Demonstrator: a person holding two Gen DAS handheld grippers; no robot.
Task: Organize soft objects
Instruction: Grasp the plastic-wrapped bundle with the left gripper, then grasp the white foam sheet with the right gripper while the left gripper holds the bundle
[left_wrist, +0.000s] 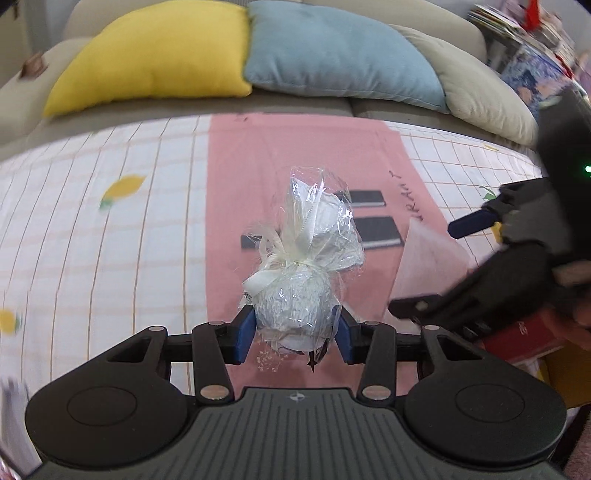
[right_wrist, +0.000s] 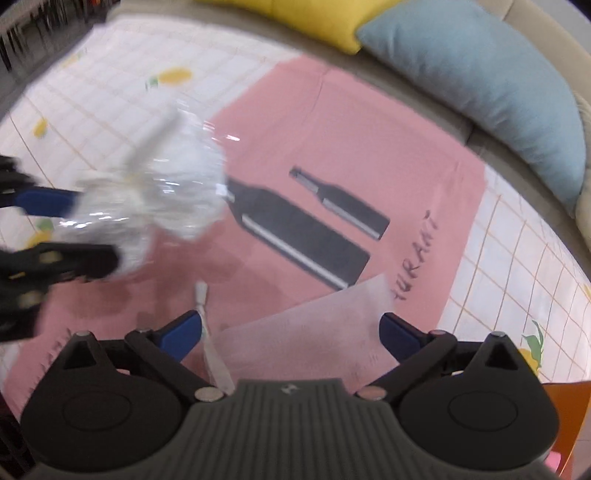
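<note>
1. Lying flat as the landmark, the pink cloth (right_wrist: 369, 155) with the printed bottles covers the middle of the checked sheet (left_wrist: 92, 229); being limp fabric, it would likely drape and fold when lifted, so an edge or corner seems the sensible place to pinch.
2. Beyond the pink cloth, a yellow cushion (left_wrist: 155, 55) and a blue cushion (left_wrist: 332, 48) lean on the sofa back; both look bulky, light and squashy, best taken at a corner.
3. Over the pink cloth's near half, the wrapped bundle (left_wrist: 299, 295) of white soft stuff in clear cellophane, tied with a cream ribbon, is held clear of the fabric. The left gripper (left_wrist: 297, 328) has its blue pads pressed on the rounded lower part. Cellophane is probably slick and crinkly, so that firm body below the ribbon knot seems the safer hold.
4. On the pink cloth's near edge lies a thin white sheet (right_wrist: 314, 332), flimsy and light, possibly tissue. The right gripper (right_wrist: 291, 332) hovers over it with jaws spread wide, holding nothing.
5. Just beside that sheet, a small white tag (right_wrist: 207, 317) lies on the pink cloth.
</note>
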